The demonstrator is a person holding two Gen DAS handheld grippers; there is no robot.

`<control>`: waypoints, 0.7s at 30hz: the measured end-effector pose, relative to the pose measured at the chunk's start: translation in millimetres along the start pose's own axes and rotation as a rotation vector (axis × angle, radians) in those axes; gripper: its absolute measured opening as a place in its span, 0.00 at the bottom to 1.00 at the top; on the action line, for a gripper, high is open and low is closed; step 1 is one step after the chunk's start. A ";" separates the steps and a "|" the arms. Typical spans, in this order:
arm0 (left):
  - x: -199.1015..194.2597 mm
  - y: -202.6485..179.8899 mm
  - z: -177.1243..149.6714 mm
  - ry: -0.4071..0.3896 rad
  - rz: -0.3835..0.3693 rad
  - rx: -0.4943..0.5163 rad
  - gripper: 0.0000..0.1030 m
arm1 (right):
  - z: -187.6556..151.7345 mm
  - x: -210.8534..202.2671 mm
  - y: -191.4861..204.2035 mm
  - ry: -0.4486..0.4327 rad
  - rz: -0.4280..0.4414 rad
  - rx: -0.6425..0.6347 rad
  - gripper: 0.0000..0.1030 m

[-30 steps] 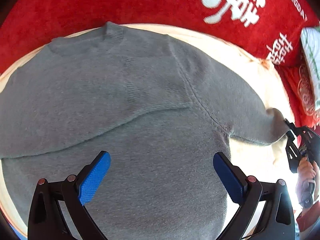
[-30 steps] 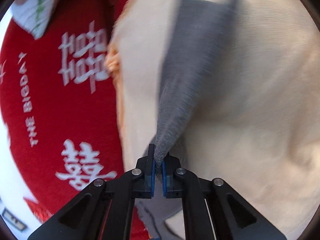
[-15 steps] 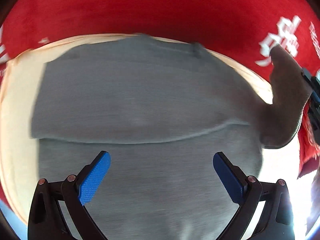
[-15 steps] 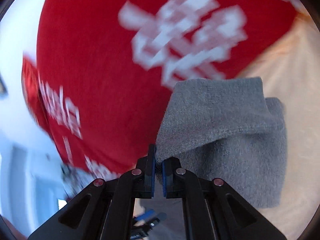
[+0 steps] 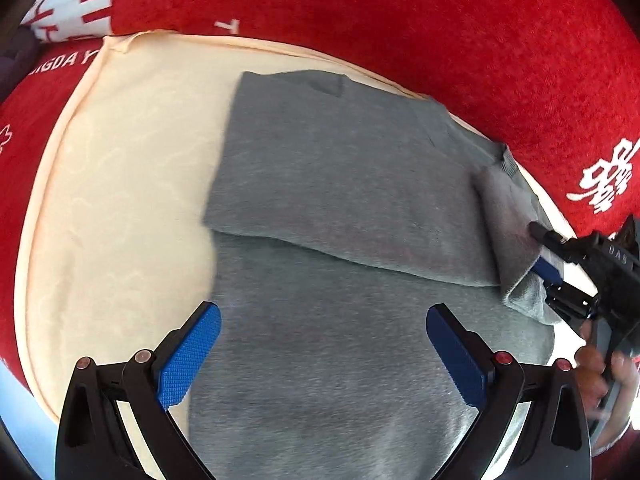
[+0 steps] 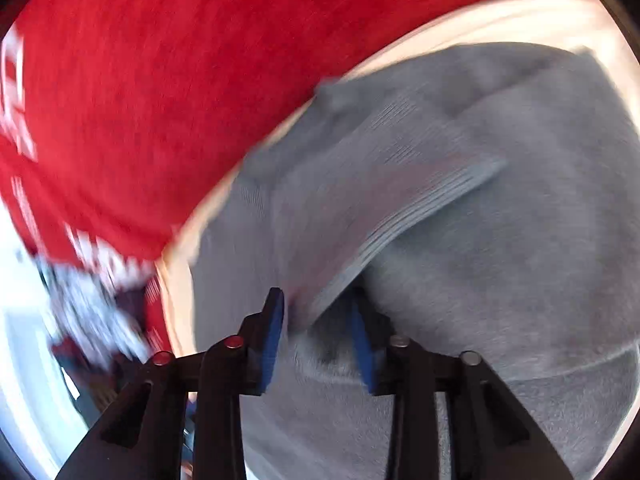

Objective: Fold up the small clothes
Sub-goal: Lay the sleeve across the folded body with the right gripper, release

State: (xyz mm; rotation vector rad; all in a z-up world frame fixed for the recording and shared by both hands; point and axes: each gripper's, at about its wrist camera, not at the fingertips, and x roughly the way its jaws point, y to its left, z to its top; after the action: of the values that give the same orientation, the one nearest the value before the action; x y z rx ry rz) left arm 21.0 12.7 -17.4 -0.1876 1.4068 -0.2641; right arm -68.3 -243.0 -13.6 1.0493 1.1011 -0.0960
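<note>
A grey knit sweater (image 5: 340,184) lies on a cream cushion (image 5: 120,184), its upper part folded over the body. My left gripper (image 5: 322,320) hovers open over the sweater's lower body, with nothing between its blue pads. At the sweater's right edge, my right gripper (image 5: 540,250) has brought a sleeve (image 5: 504,216) in over the body. In the right wrist view the right gripper (image 6: 318,336) is opening its jaws. The sleeve's ribbed cuff (image 6: 408,220) still lies loose between the parted pads.
A red blanket (image 5: 400,20) with white lettering surrounds the cushion at the back and on both sides. A person's hand (image 5: 608,368) holds the right gripper's handle at the right edge. Bare cushion shows to the left of the sweater.
My right gripper swung the sleeve from out over the cushion and red blanket in onto the sweater body, then its shut jaws parted. My left gripper slid sideways, so bare cushion now shows on its left.
</note>
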 end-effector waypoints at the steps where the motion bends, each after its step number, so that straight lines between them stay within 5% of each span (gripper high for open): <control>1: -2.3 3.6 0.1 -0.006 -0.002 -0.005 1.00 | 4.4 -0.1 -1.4 -0.016 0.001 0.038 0.30; 2: -4.9 7.1 0.4 -0.012 -0.004 -0.009 1.00 | 8.6 1.3 0.7 -0.030 -0.009 0.049 0.06; 6: -16.9 21.4 3.8 -0.038 -0.006 -0.025 1.00 | 12.0 13.1 60.6 -0.045 -0.052 -0.177 0.06; 12: -21.3 44.7 10.7 -0.055 0.001 -0.061 1.00 | -50.5 79.2 154.4 0.088 -0.193 -0.683 0.07; 17: -17.3 45.1 17.6 -0.051 -0.047 -0.083 1.00 | -83.0 119.2 137.4 0.239 -0.349 -0.812 0.13; 19: -11.9 38.5 22.4 -0.042 -0.085 -0.072 1.00 | -89.0 108.3 134.4 0.226 -0.330 -0.816 0.22; 21: -4.8 29.0 27.4 -0.027 -0.129 -0.062 1.00 | -88.6 94.7 127.3 0.218 -0.317 -0.775 0.44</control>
State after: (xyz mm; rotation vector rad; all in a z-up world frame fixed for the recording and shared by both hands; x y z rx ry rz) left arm 49.4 41.1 -16.8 -0.3324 1.3793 -0.3233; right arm -13.0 -70.0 -8.3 0.1899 1.3384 0.1879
